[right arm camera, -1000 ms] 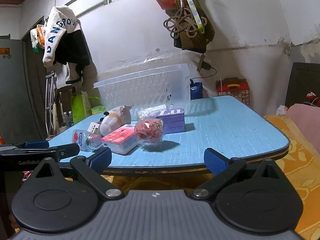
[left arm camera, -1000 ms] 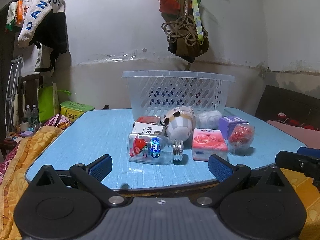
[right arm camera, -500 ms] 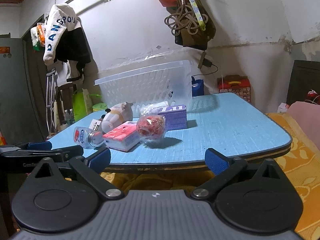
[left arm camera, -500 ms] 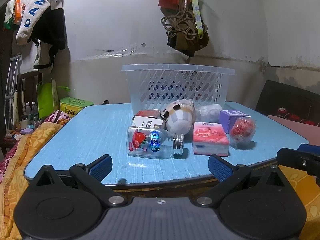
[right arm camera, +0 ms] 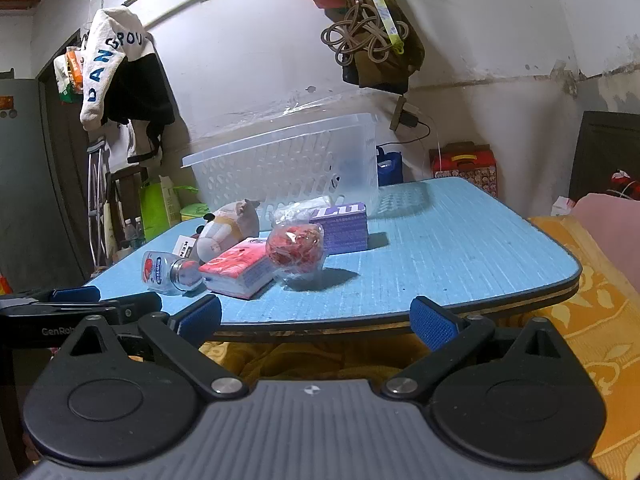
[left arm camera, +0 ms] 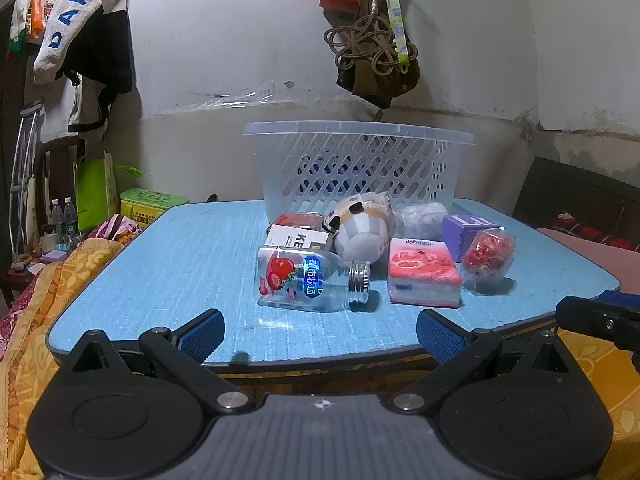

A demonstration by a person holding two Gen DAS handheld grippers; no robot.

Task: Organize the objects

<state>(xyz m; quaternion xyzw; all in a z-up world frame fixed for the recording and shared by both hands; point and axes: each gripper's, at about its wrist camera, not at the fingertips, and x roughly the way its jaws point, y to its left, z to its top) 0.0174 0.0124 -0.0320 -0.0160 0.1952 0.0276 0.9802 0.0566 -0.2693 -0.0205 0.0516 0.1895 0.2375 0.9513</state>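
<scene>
A clear plastic basket (left arm camera: 360, 160) stands at the back of the blue table (left arm camera: 192, 264); it also shows in the right wrist view (right arm camera: 288, 168). In front of it lie a clear bottle (left arm camera: 308, 280) on its side, a pink tissue pack (left arm camera: 420, 270), a plush toy (left arm camera: 362, 228), a purple box (left arm camera: 466, 230), a red wrapped ball (left arm camera: 488, 256) and a white box (left arm camera: 298, 238). My left gripper (left arm camera: 320, 332) is open and empty at the table's near edge. My right gripper (right arm camera: 316, 320) is open and empty, below the front edge.
A red packet (left arm camera: 298, 220) and a clear wrapped bundle (left arm camera: 424, 220) lie by the basket. Orange patterned cloth (right arm camera: 592, 312) lies right of the table. Clothes (left arm camera: 80, 40) and a bag (left arm camera: 372, 60) hang on the wall. A green box (left arm camera: 152, 200) sits left.
Both grippers have dropped a little, so the table and objects sit higher in both views. Nothing on the table has moved.
</scene>
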